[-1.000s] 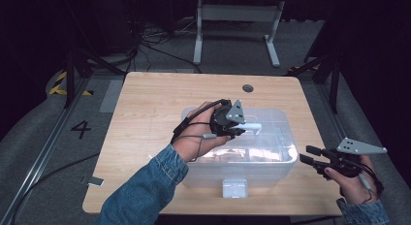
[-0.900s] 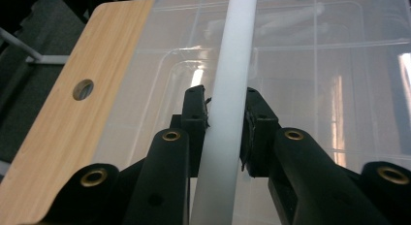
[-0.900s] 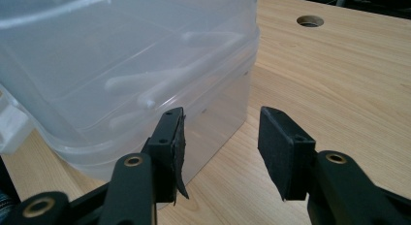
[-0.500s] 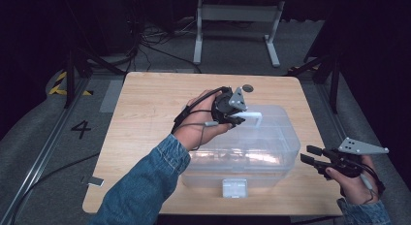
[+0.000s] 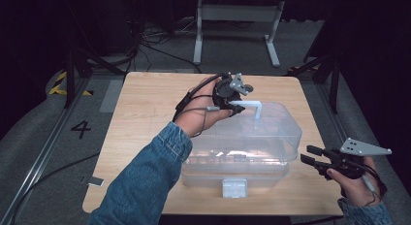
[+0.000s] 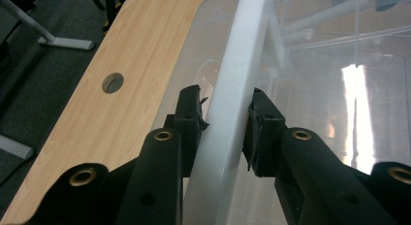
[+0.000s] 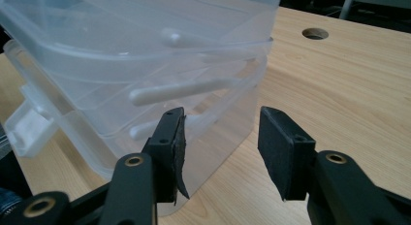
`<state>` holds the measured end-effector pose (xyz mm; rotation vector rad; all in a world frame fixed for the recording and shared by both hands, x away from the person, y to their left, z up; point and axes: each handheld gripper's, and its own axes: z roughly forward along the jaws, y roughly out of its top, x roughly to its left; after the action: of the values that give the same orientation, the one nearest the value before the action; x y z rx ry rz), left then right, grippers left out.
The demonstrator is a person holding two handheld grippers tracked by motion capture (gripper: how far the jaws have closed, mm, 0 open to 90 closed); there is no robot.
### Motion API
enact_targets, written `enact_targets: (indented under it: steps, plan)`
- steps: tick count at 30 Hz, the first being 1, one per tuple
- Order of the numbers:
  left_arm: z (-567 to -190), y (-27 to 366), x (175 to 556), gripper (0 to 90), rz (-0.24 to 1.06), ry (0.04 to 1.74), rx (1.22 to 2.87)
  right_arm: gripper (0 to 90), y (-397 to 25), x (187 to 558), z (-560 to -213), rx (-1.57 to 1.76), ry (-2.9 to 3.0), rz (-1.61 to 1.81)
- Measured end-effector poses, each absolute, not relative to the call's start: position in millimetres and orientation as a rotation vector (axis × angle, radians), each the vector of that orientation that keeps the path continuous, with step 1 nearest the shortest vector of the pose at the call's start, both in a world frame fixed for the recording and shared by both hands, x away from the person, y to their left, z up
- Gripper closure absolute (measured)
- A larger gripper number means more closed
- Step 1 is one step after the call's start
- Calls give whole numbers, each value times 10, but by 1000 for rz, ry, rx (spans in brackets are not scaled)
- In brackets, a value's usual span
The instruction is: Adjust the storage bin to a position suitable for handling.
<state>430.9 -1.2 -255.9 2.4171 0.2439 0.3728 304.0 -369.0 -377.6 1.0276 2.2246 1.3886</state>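
Two jaws of the left gripper (image 6: 225, 125) are clenched on the white handle (image 6: 232, 89) of the clear box's lid (image 5: 261, 133), apparently raised; the right gripper (image 7: 220, 147), at 4 o'clock, is held released over the counter (image 5: 145, 118)

box (image 5: 242, 152) contents unclear through plastic; handle (image 6: 228, 113) cut off at bottom edge.
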Motion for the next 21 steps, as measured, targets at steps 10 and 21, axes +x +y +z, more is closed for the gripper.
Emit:
enact_targets:
  steps: [10,21]
  plan:
    - [-2494,-45,4496,702,382,286,2437,587,-3619,2974,-3679,976,2239,1423]
    - [-2464,-60,4671,695,365,318,2447,614,-3520,2906,-3581,907,2263,1438]
